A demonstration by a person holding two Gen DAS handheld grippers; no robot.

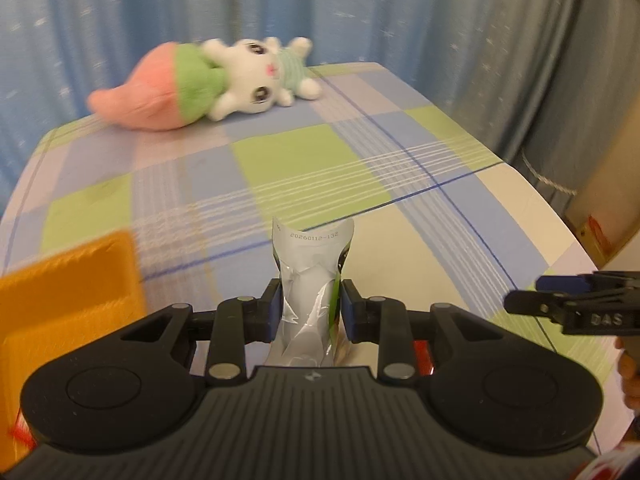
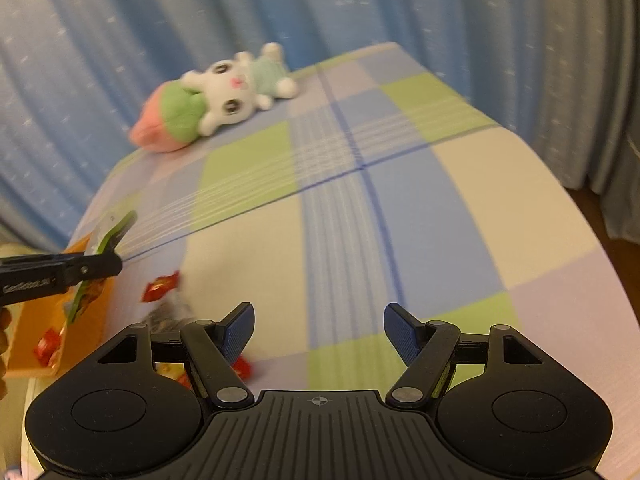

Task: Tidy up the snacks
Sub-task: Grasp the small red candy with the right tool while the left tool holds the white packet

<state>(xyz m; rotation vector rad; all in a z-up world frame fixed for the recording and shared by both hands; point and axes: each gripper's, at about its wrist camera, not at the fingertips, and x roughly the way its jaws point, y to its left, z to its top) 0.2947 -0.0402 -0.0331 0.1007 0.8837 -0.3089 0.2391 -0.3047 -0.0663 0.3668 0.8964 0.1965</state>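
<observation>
Left gripper (image 1: pixel 309 312) clamped on silver-and-green snack packet (image 1: pixel 310 280), packet upright between blue pads, held above checked tablecloth (image 1: pixel 280 160). Orange tray (image 1: pixel 68 292) just left of it; in right wrist view packet (image 2: pixel 106 240) hangs over tray (image 2: pixel 32 344) holding red candies (image 2: pixel 46 350). Right gripper (image 2: pixel 319 334) spread wide, holding nothing. Red candy (image 2: pixel 160 286) loose on cloth near tray. Plush toy (image 1: pixel 208 80) at far edge.

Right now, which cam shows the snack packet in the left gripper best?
Left wrist: the snack packet sits centred between the left gripper's shut fingers, silver back and date code legible. Right wrist catches only its blurred green edge over the orange tray.
</observation>
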